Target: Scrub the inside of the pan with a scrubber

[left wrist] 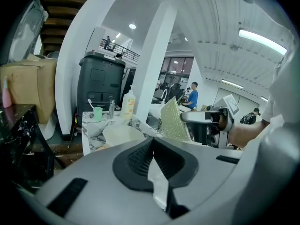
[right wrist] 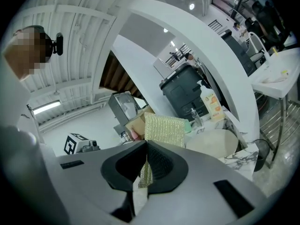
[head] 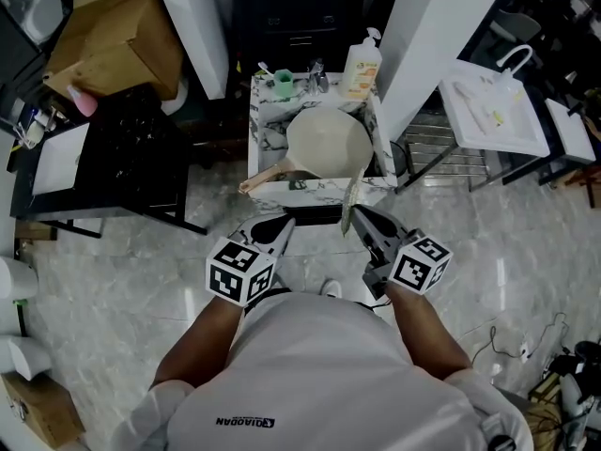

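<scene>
left gripper (head: 285,224): jaws pressed together, empty | right gripper (head: 358,216): pinching scrubber (right wrist: 164,129) by lower edge, sheet upright beyond tips | pan (head: 329,144): ahead of both, untouched

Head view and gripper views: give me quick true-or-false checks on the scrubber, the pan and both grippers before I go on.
The right gripper is shut on the scrubber. True.
The scrubber is touching the pan. False: it is held in the air, clear of the pan.
The left gripper grips the pan's handle. False: its jaws are shut on nothing, short of the handle.
A soap bottle stands beyond the pan. True.
</scene>
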